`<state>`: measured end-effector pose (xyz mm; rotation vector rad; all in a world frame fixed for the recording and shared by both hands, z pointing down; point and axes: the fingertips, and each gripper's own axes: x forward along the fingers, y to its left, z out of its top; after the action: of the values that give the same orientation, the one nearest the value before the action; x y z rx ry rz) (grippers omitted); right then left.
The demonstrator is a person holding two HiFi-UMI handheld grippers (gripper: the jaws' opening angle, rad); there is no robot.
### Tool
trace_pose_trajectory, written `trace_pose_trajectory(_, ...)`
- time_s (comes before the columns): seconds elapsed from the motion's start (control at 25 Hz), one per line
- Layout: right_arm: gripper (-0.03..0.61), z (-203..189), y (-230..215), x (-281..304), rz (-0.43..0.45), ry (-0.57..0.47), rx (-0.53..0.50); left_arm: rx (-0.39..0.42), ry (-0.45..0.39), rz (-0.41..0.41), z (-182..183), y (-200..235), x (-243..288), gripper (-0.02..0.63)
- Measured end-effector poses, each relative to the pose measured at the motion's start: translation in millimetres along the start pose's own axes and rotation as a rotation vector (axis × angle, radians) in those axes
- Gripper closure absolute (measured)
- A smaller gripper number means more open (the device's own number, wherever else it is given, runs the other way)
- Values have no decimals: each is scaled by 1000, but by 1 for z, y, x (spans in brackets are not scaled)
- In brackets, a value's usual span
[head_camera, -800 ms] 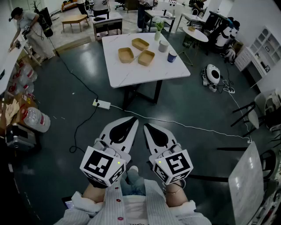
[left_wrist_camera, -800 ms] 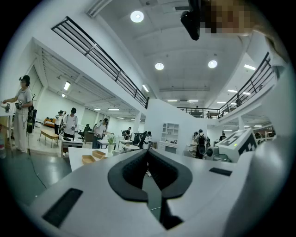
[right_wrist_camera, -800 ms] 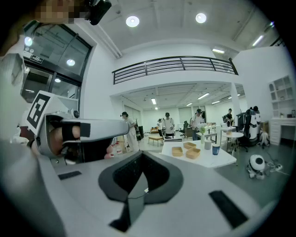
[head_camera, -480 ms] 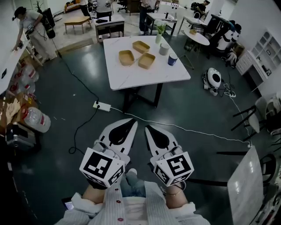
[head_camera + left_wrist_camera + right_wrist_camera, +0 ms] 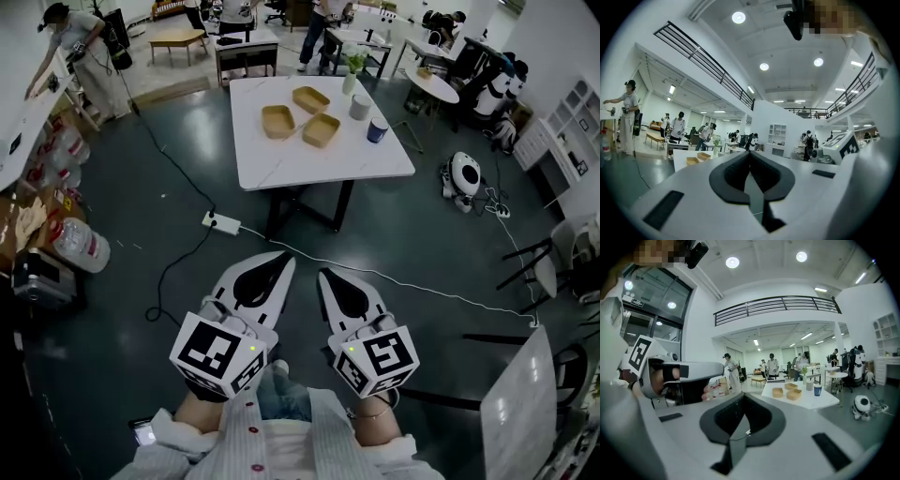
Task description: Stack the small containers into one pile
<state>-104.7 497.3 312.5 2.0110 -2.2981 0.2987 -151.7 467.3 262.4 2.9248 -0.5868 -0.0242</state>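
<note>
On the table (image 5: 281,164), 3 containers (image 5: 278,121) lay unstacked; left hand-held gripper (image 5: 285,257) and right hand-held gripper (image 5: 322,274), pressed together, held nothing.

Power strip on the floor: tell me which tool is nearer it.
Left. The power strip lies ahead-left of the left tool; the right tool hangs farther right.

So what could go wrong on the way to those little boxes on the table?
A white cable and power strip lie on the floor before the table; feet might catch them. A blue cup stands close by the three containers, so reaching in could tip it.
</note>
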Motion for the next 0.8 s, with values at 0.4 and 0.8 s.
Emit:
trace_pose_trajectory(0.4,568,1,-43,69,3,36,19,-13,9,20,0,65,60,595)
trace_pose_trajectory(0.8,568,32,-104,175,-8,50,16,-5,25,-5,21,152,154,597)
